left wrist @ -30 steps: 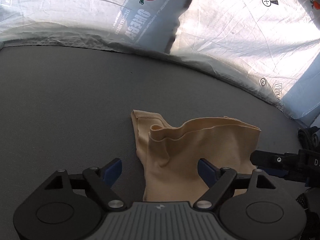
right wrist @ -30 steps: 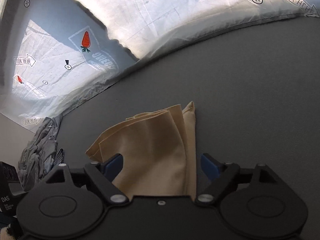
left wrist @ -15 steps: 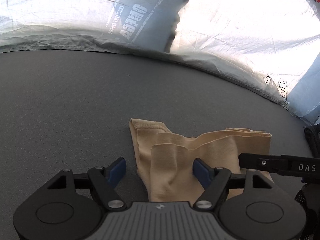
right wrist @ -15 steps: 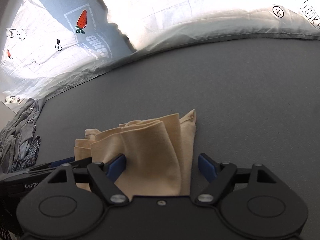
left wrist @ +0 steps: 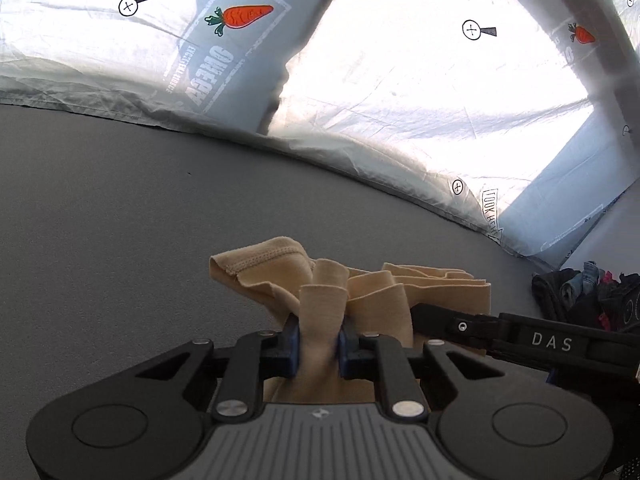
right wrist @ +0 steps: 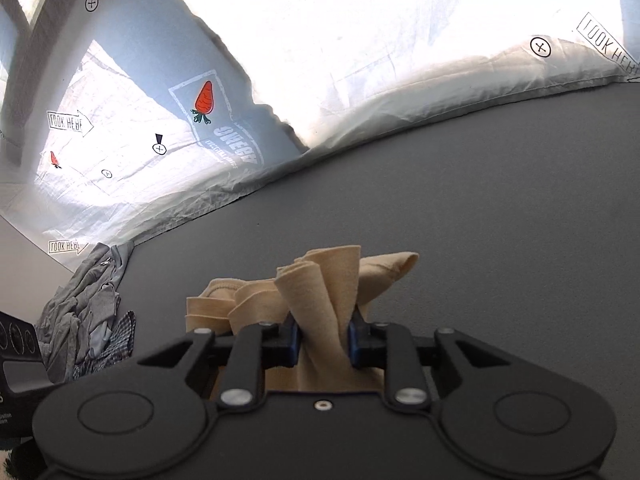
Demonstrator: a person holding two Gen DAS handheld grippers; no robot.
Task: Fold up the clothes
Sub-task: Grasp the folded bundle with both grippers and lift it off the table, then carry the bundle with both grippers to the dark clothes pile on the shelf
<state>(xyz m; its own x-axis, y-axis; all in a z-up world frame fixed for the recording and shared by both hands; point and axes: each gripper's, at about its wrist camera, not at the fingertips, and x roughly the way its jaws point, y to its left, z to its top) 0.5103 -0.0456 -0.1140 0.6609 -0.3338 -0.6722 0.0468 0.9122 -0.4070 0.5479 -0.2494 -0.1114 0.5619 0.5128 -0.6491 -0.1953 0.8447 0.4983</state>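
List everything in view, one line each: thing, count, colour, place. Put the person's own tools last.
Tan garment: one, beige, bunched on the grey table, pinched at two spots.
Table: one, dark grey, underneath everything.
Printed sheet: one, white with carrot marks, behind the table.
Grey clothes pile: one, grey, table's edge in the right view.
Dark clothes pile: one, dark, mixed, table's edge in the left view.
Left tool: one, black, closing on the garment.
Right tool: one, black, closing on the garment.

So we've got a dark grey table top [left wrist: 120,240], matte and pretty plain. Lying on it is a tan garment [left wrist: 372,292], all bunched up in folds. At one edge we see a heap of grey clothes [right wrist: 88,312]; the left wrist view shows a dark pile of clothes [left wrist: 576,292] at the far right. A white printed sheet [right wrist: 400,80] meets the table's back edge.
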